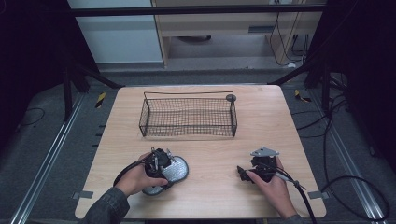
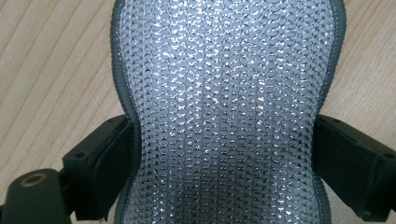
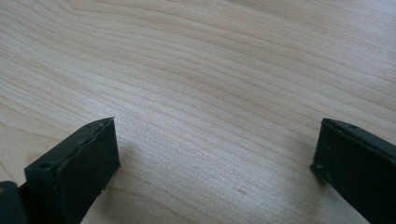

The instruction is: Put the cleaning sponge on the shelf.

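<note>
At the lower left of the high view the left tool (image 1: 164,164) sits over a silvery insole-shaped pad (image 1: 175,170) lying flat on the desk (image 1: 210,154). In the left gripper view its jaws stand on either side of the pad's narrow waist, touching or nearly touching the grey stitched edge; they look closed onto it, though I cannot tell how firmly they press. The pad still seems to rest on the wood, so the lift has, by my judgement, not begun.

At the lower right of the high view the right tool (image 1: 243,173) lies low over bare desk, well apart from the pad. In the right gripper view its jaws are spread wide with nothing but wood grain between them (idle, as far as one can see).

Farther up, at the centre of the high view, stands a black wire basket (image 1: 187,116), empty, with a small dark round thing (image 1: 230,98) at its far right corner. If the pad is meant for the basket, the grasp is about made, and the lift, carry and release are all left to do.

The pad itself is hourglass-shaped, wider at both ends, with a glittering mesh-like silver face and a dark grey bound rim; it looks thin and flexible, likely to droop when held by the waist
</note>
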{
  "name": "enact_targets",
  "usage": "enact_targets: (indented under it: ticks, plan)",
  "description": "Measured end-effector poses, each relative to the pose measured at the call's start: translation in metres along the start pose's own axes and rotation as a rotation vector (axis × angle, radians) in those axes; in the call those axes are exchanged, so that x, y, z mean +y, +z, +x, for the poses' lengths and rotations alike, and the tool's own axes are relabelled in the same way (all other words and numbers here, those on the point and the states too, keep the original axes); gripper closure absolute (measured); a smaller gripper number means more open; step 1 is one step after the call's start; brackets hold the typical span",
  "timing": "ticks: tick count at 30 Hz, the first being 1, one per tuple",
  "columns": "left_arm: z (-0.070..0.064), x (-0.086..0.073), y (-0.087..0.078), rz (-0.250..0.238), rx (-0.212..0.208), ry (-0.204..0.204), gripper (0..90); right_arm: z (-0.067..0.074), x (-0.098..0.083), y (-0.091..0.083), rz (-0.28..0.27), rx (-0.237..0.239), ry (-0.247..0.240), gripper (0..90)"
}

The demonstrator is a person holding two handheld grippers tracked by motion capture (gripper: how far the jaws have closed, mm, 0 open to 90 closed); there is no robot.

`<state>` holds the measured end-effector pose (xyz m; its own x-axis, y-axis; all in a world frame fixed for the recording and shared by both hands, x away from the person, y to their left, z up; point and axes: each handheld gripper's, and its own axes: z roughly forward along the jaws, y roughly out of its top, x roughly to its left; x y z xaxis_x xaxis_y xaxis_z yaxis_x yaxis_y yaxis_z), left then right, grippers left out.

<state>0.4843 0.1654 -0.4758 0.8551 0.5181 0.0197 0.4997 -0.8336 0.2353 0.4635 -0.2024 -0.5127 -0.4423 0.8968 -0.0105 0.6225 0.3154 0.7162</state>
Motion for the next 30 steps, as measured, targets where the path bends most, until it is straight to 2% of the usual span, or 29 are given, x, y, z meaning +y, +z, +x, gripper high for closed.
enact_targets:
  ticks: [5,12,15,16,20,23,26,30]
  plan:
    - [0.001,-0.002,-0.005,-0.014,0.007,-0.008,10.0,0.000,0.000,0.000,0.001,0.001,0.005,0.4]
    - [0.007,-0.005,-0.022,-0.061,0.053,-0.044,9.9,0.000,0.000,0.000,0.001,0.004,0.006,0.4]
    - [0.009,-0.006,-0.026,-0.074,0.072,-0.045,9.9,0.000,0.000,0.000,0.000,0.002,0.003,0.4]
    - [0.010,-0.006,-0.030,-0.084,0.088,-0.033,9.9,0.000,0.000,0.000,0.000,0.002,0.005,0.4]
    - [0.012,-0.007,-0.035,-0.092,0.107,-0.034,9.9,0.000,0.000,0.000,0.000,0.002,0.004,0.4]
    - [0.014,-0.007,-0.040,-0.097,0.121,-0.018,10.0,0.000,0.000,0.000,0.000,0.002,0.004,0.4]
    - [0.014,-0.004,-0.046,-0.105,0.140,0.005,10.0,0.000,0.000,0.000,0.000,0.003,0.004,0.4]
    - [0.016,0.005,-0.057,-0.104,0.195,0.052,9.9,0.000,0.000,0.000,-0.001,0.005,0.003,0.4]
